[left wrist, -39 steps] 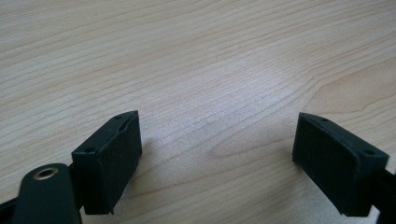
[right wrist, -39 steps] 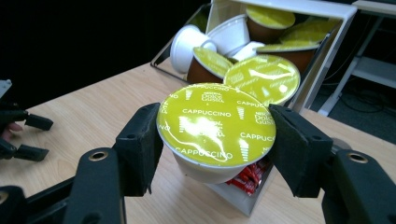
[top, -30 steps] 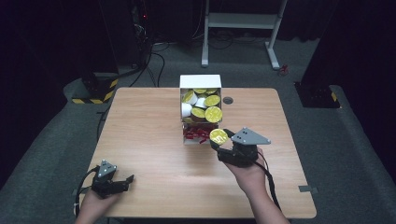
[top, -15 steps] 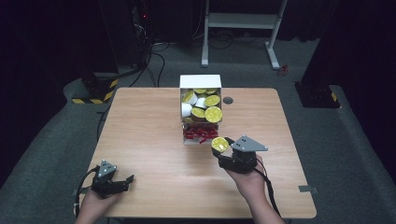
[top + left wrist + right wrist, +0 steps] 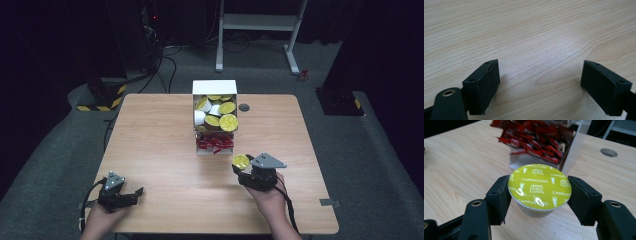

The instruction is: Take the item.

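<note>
A coffee capsule (image 5: 539, 187) with a yellow-green "Cappuccino" lid sits between the jaws of my right gripper (image 5: 539, 195), which is shut on it, lid up. In the high view the capsule (image 5: 241, 161) and right gripper (image 5: 248, 172) hover over the table's right front, just in front of the box. My left gripper (image 5: 131, 194) rests at the table's front left corner, open. Bare wood lies between its jaws in the left gripper view (image 5: 539, 82).
A white box (image 5: 215, 107) of several yellow-lidded capsules stands at the table's back middle, with a clear tray of red sachets (image 5: 215, 144) at its front; the sachets (image 5: 534, 137) are close ahead. A round cable hole (image 5: 244, 107) lies right of the box.
My right gripper has drawn back toward the front edge with the capsule, away from the box. The left gripper has stayed still.
</note>
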Demonstrator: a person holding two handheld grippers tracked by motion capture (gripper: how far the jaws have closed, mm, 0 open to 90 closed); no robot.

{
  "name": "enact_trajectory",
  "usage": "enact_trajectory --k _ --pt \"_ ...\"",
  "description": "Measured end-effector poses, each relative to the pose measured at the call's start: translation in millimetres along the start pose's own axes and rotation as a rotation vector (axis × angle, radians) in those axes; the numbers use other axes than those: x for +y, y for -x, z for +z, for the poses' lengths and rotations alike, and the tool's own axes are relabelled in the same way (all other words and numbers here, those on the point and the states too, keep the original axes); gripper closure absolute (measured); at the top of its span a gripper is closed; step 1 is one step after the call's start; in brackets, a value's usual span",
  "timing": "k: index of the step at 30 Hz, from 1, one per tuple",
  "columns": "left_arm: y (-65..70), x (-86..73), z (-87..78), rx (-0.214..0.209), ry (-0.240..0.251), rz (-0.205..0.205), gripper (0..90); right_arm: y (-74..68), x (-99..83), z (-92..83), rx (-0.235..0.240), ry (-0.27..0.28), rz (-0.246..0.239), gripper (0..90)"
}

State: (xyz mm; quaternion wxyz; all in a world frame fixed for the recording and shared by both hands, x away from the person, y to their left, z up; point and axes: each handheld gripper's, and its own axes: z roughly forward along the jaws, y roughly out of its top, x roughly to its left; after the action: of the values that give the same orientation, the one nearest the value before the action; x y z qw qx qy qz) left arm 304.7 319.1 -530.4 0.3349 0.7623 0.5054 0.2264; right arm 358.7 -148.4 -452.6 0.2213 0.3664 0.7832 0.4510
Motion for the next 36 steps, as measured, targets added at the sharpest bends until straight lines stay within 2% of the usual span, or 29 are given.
enact_trajectory --k 6,11,15,20,24,36 --pt "-0.2 0.1 0.3 -0.002 0.001 0.000 16.1 5.8 -13.3 1.9 -0.022 -0.014 0.019 38.2" --pt "-0.3 0.4 0.4 -0.003 -0.001 0.000 16.1 7.6 -22.5 4.7 -0.055 -0.016 -0.006 38.2" --pt "-0.4 0.3 0.5 -0.004 0.001 -0.002 16.1 6.4 -25.3 6.6 -0.056 -0.031 -0.048 38.2" --pt "-0.2 0.3 0.4 -0.003 -0.001 0.000 16.1 7.6 -30.1 7.4 -0.051 -0.040 -0.058 38.2" --pt "-0.2 0.4 0.5 -0.002 -0.001 -0.001 16.2 12.9 -34.8 6.6 -0.052 -0.052 -0.046 38.2" --pt "-0.9 0.3 0.5 -0.008 0.004 -0.009 16.2 40.0 -47.6 -0.1 -0.113 -0.071 0.014 38.2"
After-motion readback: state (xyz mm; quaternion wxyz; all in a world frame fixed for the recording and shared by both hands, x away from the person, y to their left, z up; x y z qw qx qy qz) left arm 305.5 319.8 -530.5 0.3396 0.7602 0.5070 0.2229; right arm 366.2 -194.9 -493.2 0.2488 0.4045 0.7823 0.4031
